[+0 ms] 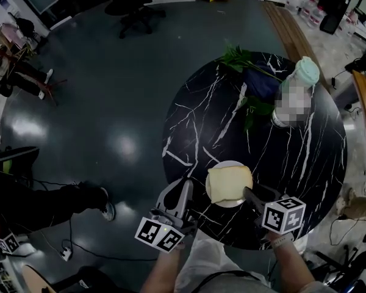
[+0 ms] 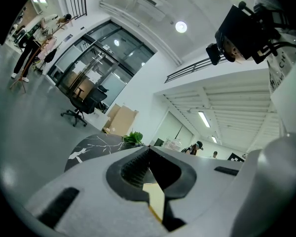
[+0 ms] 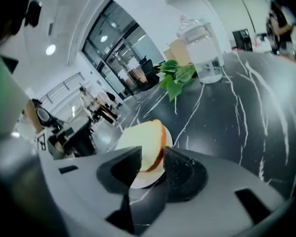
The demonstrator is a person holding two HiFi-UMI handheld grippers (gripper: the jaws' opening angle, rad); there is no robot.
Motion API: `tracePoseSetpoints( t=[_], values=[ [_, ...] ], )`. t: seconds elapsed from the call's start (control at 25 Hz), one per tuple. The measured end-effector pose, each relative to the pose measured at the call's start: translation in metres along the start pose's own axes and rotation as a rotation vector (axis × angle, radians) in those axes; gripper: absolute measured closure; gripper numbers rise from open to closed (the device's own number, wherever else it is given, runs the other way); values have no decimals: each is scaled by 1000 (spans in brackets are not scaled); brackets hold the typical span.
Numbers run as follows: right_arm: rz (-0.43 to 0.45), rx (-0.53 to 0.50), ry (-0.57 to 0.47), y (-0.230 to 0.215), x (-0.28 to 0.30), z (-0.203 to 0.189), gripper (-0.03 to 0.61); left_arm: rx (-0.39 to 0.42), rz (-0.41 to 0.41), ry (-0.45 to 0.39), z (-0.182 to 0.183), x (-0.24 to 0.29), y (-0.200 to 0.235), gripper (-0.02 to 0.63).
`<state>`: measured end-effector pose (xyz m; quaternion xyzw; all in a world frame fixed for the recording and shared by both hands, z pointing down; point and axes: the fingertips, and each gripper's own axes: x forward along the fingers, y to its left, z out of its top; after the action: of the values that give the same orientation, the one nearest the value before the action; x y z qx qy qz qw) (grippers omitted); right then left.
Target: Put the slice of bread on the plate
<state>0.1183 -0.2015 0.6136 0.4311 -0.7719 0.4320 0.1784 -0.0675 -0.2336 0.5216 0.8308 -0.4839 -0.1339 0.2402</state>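
The slice of bread [image 1: 229, 183], pale with a brown crust, lies flat on a small white plate [image 1: 227, 163] at the near edge of the round black marble table [image 1: 293, 157]. My right gripper [image 1: 248, 192] reaches the slice's near right corner. In the right gripper view the bread [image 3: 145, 137] sits on the plate [image 3: 168, 141], and my right gripper [image 3: 152, 157] is open, its jaws standing on either side of the slice's edge without pressing it. My left gripper [image 1: 187, 183] hovers just left of the plate, level and shut [image 2: 148, 149], holding nothing.
A clear bottle with a pale cap [image 1: 306, 72] and a leafy green plant [image 1: 244, 60] stand at the table's far side; both also show as the bottle [image 3: 202, 48] and the plant [image 3: 175, 75]. An office chair [image 1: 134, 8] stands on the dark floor beyond. Cables lie at the near left.
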Motion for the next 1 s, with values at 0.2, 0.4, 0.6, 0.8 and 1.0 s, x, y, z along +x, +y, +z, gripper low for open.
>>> tracePoseSetpoints(
  t=[0.2,0.4,0.6,0.8,1.0],
  values=[
    [-111,-195,7,-3,3,3,458,2,-3,-5,2,-1,0,606],
    [-109,-150,-67,-6,-7,11,432,0,-3,-2,0,-4,-2,606],
    [-55,-148,-98,4,-16,12,414,3,-13,8,-4,-7,-9,606],
    [39,-137,-110,26,-23,3,414,9,-33,17,-9,-12,-20,606],
    [60,-173,-151,43,-43,1,469,13,-62,17,-8,-20,-40,606]
  ],
)
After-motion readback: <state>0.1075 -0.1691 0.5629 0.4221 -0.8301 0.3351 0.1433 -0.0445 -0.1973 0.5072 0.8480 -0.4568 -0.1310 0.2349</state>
